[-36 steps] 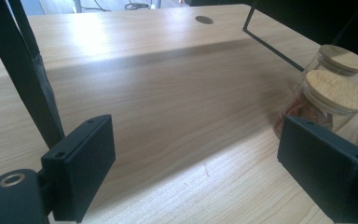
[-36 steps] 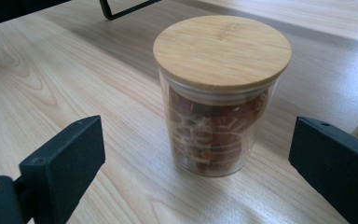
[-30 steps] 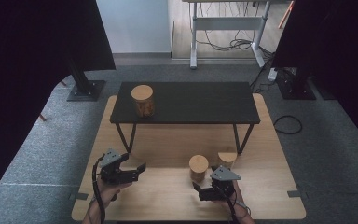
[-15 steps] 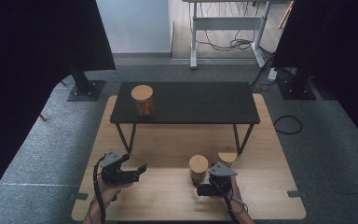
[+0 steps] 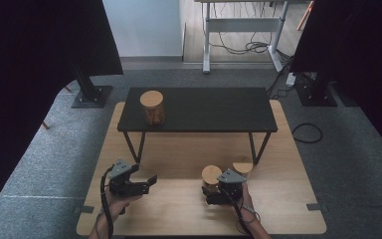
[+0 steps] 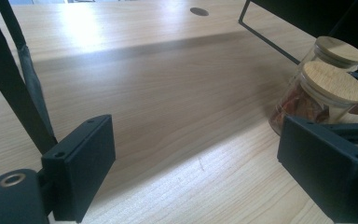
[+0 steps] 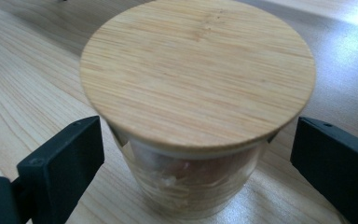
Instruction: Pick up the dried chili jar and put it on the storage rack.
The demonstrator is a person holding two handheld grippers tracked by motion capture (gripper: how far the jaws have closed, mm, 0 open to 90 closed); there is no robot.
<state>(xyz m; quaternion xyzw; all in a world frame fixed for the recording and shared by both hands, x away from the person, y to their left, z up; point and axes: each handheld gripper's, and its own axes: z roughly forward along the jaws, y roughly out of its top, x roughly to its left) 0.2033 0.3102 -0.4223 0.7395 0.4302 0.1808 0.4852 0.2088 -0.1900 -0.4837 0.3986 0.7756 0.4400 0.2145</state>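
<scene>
Right gripper view shows the right gripper with its flat black fingers standing either side of a round glass jar, a gap on both sides, pads not pressing; the jaws have just been closing a little. The jar's smooth bamboo lid overhangs the fingers and hides most of the glass; brownish contents blur behind it. In the high view the left gripper hangs released over the pale grained wooden table, the jar well off to its right. A second jar is partly cut off behind the first.
</scene>
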